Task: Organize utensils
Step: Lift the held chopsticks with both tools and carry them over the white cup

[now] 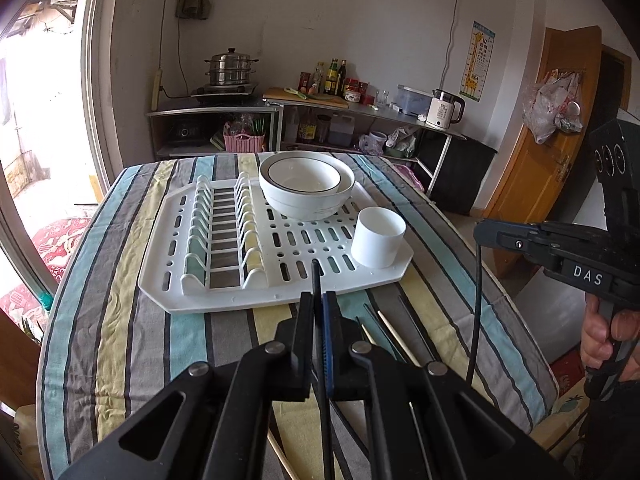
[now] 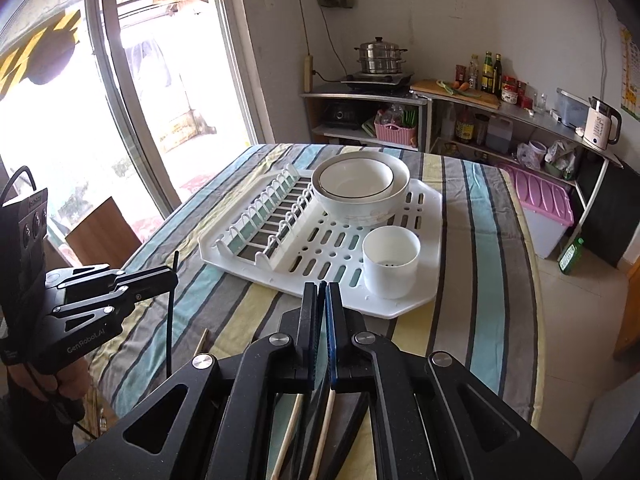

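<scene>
My left gripper (image 1: pixel 318 300) is shut on a black chopstick (image 1: pixel 316 276) that pokes up past the pads and runs down beneath them. It hangs above the striped table's near edge, in front of the white drying rack (image 1: pixel 224 300). At the right, my right gripper (image 1: pixel 479 236) is shut on another black chopstick (image 1: pixel 476 312) that hangs down from its tip. In the right wrist view the right gripper (image 2: pixel 321 290) is pressed shut just short of the white utensil cup (image 2: pixel 390 260), and the left gripper (image 2: pixel 176 274) grips its chopstick (image 2: pixel 171 320). Several loose chopsticks (image 1: pixel 386 330) lie on the cloth.
Two stacked white bowls (image 1: pixel 306 184) sit at the back of the rack, beside its plate slots (image 1: pixel 224 232). Behind the table stand a counter with a steamer pot (image 1: pixel 230 68), bottles and a kettle (image 1: pixel 442 110). A glass door is at the left, a wooden door (image 1: pixel 556 128) at the right.
</scene>
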The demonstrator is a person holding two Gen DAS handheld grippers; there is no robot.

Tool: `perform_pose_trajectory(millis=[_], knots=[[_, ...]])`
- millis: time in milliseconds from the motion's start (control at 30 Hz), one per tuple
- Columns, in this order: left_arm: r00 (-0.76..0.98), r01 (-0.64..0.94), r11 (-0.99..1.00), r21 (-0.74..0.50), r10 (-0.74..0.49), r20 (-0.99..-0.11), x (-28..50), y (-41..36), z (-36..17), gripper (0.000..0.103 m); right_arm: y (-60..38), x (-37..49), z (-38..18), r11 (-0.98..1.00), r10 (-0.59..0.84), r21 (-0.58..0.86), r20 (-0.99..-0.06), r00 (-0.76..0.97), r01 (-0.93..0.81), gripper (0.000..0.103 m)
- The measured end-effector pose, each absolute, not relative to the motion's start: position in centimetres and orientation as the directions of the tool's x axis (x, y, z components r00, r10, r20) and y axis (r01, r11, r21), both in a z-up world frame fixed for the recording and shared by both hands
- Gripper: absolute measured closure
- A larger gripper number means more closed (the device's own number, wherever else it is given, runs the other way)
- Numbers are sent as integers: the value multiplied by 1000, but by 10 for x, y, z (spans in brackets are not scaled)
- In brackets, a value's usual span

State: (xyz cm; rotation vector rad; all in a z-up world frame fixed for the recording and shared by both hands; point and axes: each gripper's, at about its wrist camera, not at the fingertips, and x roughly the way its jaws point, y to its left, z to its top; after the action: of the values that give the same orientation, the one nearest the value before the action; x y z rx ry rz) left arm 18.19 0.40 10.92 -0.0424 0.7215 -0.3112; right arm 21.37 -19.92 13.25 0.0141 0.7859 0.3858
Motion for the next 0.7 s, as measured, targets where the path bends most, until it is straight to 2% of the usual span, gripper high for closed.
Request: perform_pose_trajectory(millis=[367, 700], knots=[[755, 300, 946, -125, -316, -574, 160, -6, 145, 99, -212, 187, 167, 930, 353, 139, -591, 725, -339, 100], [780, 308, 945, -110, -317, -540, 179, -14, 172, 99, -222, 195, 190, 939, 333, 113, -547, 768, -326, 100]])
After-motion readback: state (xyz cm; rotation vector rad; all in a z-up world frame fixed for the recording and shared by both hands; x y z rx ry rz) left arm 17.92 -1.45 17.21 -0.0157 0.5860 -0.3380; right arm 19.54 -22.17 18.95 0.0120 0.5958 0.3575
